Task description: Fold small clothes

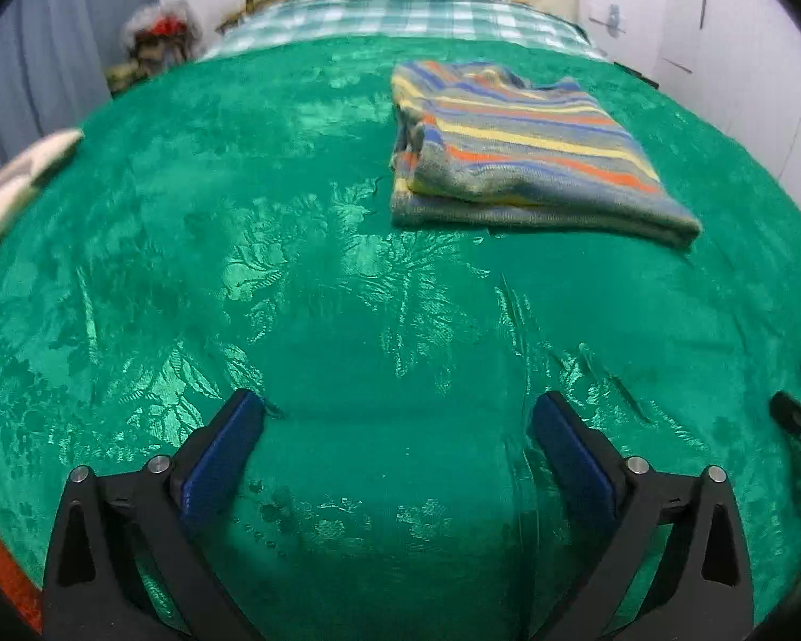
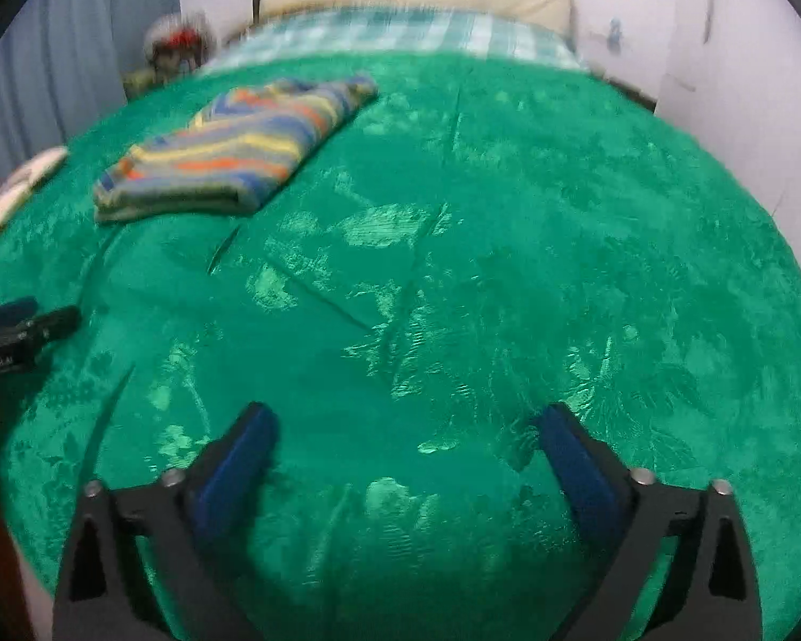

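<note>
Striped garment point(image 1: 523, 155), folded into a compact rectangle, lying on the green bedspread point(image 1: 304, 288) toward the head of the bed, well apart from both tools. Left hand-held gripper point(image 1: 398, 416) and right hand-held gripper point(image 2: 408, 427), each with jaws spread wide and holding nothing, hover over bare cover. This fold appears complete; the next move likely calls for reaching the patterned cloth point(image 1: 16, 181) at the bed's left edge.

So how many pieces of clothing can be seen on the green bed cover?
2: a folded striped multicolour knit garment in the middle of the green patterned bed cover, and a white-and-grey patterned cloth at its left edge, partly cut off.
</note>
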`<state>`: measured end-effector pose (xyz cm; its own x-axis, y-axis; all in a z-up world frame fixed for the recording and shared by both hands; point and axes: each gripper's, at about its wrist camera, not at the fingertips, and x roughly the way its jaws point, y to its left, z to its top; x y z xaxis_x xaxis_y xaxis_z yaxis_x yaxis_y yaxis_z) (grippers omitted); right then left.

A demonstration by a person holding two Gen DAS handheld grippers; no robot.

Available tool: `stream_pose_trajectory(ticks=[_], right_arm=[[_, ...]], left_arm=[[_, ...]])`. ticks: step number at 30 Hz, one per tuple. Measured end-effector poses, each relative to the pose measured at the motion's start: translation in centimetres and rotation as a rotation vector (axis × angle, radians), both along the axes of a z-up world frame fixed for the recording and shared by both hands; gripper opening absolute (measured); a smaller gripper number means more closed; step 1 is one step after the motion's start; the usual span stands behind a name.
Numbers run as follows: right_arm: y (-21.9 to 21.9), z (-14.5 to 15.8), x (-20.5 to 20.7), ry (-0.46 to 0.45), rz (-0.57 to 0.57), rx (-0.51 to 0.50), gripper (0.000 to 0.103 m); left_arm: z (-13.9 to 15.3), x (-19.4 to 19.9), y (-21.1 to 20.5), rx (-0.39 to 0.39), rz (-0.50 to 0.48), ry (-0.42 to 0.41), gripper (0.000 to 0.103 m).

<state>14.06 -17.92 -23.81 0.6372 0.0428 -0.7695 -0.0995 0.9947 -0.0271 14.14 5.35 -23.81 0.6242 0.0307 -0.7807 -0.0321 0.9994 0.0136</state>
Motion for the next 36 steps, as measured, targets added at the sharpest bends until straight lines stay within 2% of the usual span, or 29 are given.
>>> stream_pose_trajectory(ticks=[11, 36], right_arm=[[-0.66, -0.96, -0.80, -0.053, 0.006, 0.031, 0.103], [-0.44, -0.98, -0.55, -0.050, 0.008, 0.018, 0.103]], left_arm=[[-0.36, -0.18, -0.10, -0.010, -0.007, -0.020, 0.102], [-0.08, -0.35, -0.37, 0.012, -0.003, -0.019, 0.102]])
